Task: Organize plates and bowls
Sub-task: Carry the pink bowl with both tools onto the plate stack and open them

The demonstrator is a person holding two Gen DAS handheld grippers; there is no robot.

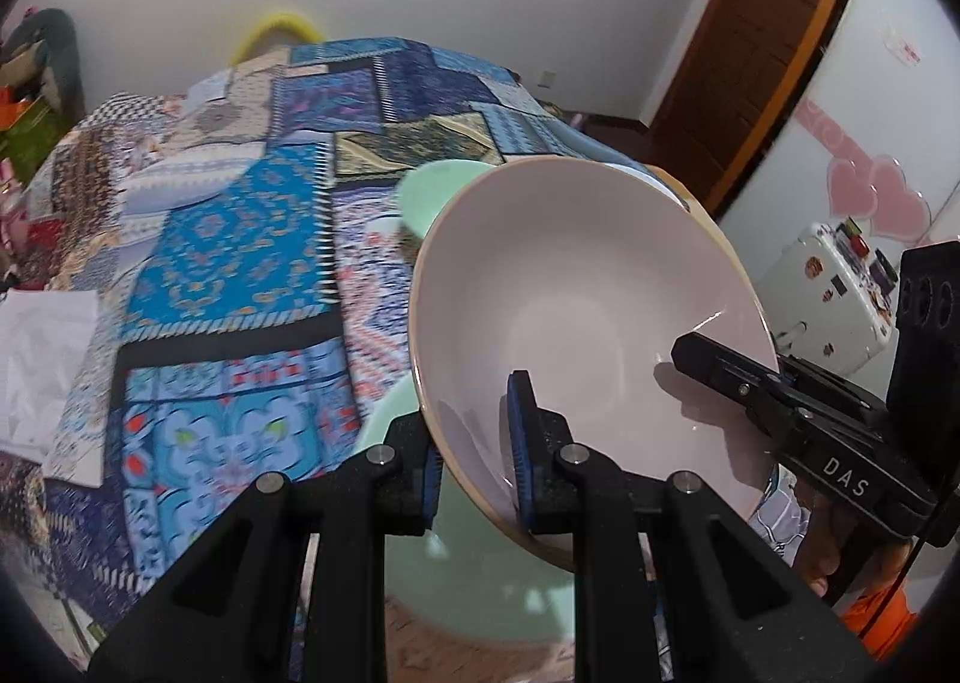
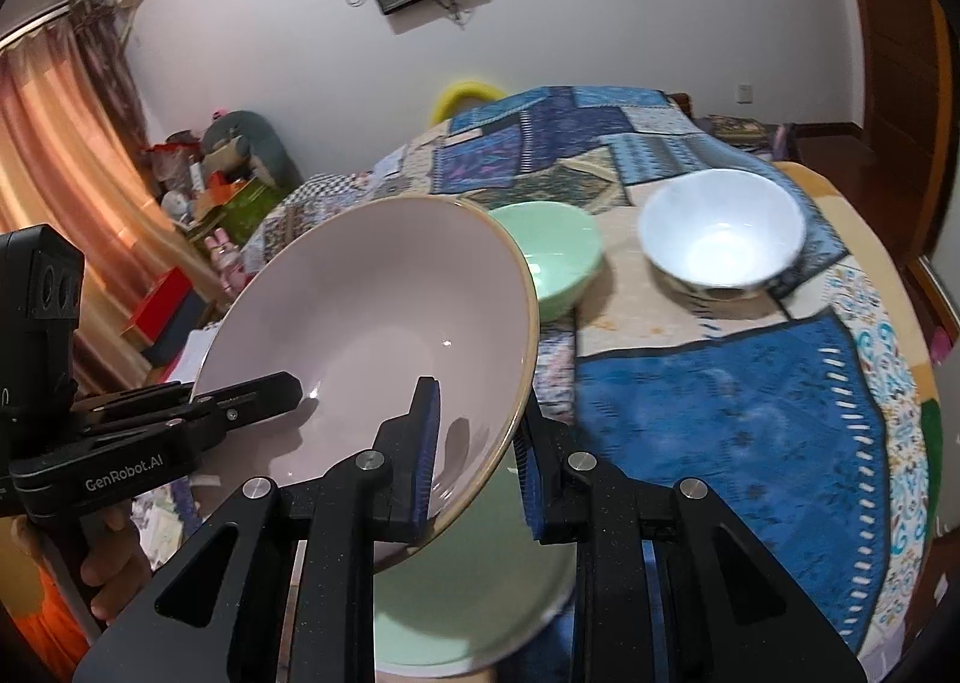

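Note:
A large pink bowl [image 1: 576,293] [image 2: 372,323] hangs tilted in the air over a pale green plate [image 1: 480,593] [image 2: 474,575]. My left gripper [image 1: 474,431] is shut on the bowl's near rim, one pad inside and one outside. My right gripper [image 2: 477,419] is shut on the opposite rim in the same way. Each gripper shows in the other's view: the right gripper [image 1: 690,350] at the right, the left gripper [image 2: 288,383] at the left. A small green bowl [image 2: 552,257] [image 1: 438,191] and a white bowl [image 2: 720,233] stand farther back on the patterned bedspread [image 2: 750,413].
The blue patchwork bedspread [image 1: 228,263] covers a bed that falls away at its right edge. A white crumpled sheet [image 1: 42,365] lies at the left. A white sticker-covered box [image 1: 828,299] stands by the wall. Clutter [image 2: 228,185] fills the far corner by the curtain.

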